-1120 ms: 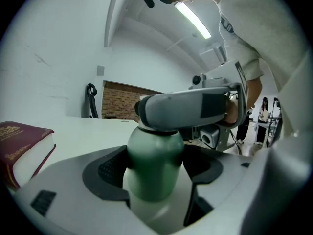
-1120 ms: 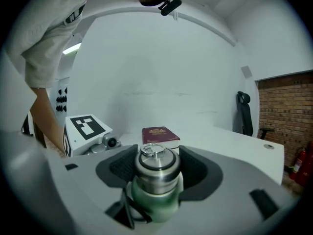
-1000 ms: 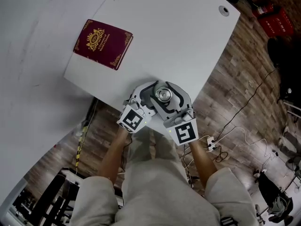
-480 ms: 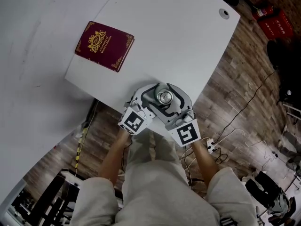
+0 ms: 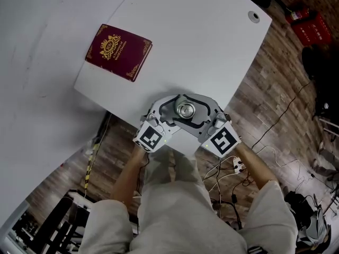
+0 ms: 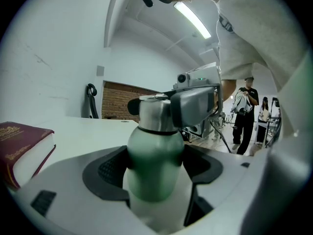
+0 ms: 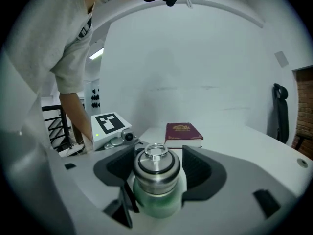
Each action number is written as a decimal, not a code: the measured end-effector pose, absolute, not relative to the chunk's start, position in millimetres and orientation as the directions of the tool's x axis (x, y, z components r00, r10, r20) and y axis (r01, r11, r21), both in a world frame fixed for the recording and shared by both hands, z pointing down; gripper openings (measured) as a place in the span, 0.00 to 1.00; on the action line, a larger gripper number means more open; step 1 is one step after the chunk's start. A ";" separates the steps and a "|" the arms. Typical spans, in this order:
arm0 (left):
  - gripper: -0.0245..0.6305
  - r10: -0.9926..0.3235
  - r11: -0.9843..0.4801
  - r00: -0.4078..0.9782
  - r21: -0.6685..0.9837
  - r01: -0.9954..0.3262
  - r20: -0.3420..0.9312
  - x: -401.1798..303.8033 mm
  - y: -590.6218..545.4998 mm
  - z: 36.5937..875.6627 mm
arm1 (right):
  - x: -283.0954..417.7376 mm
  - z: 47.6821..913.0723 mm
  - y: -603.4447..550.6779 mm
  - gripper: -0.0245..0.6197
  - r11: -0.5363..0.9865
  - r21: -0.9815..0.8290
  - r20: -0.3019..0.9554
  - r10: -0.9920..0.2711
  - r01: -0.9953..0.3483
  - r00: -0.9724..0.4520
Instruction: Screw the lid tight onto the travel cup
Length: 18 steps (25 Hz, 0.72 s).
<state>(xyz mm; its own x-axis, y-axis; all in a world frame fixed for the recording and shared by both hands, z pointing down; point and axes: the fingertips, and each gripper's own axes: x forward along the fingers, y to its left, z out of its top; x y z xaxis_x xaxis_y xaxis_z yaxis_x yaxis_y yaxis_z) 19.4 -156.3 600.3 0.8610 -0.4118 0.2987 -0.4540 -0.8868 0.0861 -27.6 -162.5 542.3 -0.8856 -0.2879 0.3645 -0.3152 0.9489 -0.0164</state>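
The travel cup stands at the near edge of the white table (image 5: 212,46), its steel lid (image 5: 185,109) seen from above. My left gripper (image 5: 170,114) is shut on the cup's green body (image 6: 155,165), with a pad pressed against each side. My right gripper (image 5: 200,113) reaches in from the right at lid height. The ring-topped lid (image 7: 156,164) sits between its dark pads (image 7: 198,173). These jaws are closing, and a thin gap still shows beside the lid. In the left gripper view, the right gripper (image 6: 195,104) hides part of the lid (image 6: 154,112).
A maroon book (image 5: 118,52) lies further in on the table and also shows behind the cup (image 7: 183,133). A round grommet (image 5: 254,16) sits near the far corner. Cables (image 5: 275,147) trail over the wooden floor on the right. People (image 6: 244,111) stand in the background.
My right gripper has swung round the cup, its marker cube moving to the right and slightly up. The left gripper and the cup have stayed in place.
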 end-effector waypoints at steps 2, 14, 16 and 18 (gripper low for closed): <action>0.56 -0.412 -0.886 0.861 0.088 -0.454 0.298 19.5 -155.9 600.9 | -29.3 544.6 -159.3 0.49 0.965 -0.003 0.386 -0.242 -0.264 -0.890; 0.56 -0.411 -0.885 0.861 0.096 -0.455 0.299 19.0 -157.1 600.4 | -30.1 544.5 -162.1 0.44 0.956 0.000 0.388 -0.270 -0.293 -0.881; 0.56 -0.411 -0.885 0.861 0.094 -0.455 0.299 19.3 -157.3 600.4 | -29.1 544.4 -163.6 0.44 0.944 0.001 0.380 -0.307 -0.331 -0.873; 0.56 -0.410 -0.886 0.861 0.092 -0.454 0.300 19.8 -157.1 600.2 | -27.8 544.2 -164.9 0.44 0.928 0.004 0.373 -0.347 -0.373 -0.860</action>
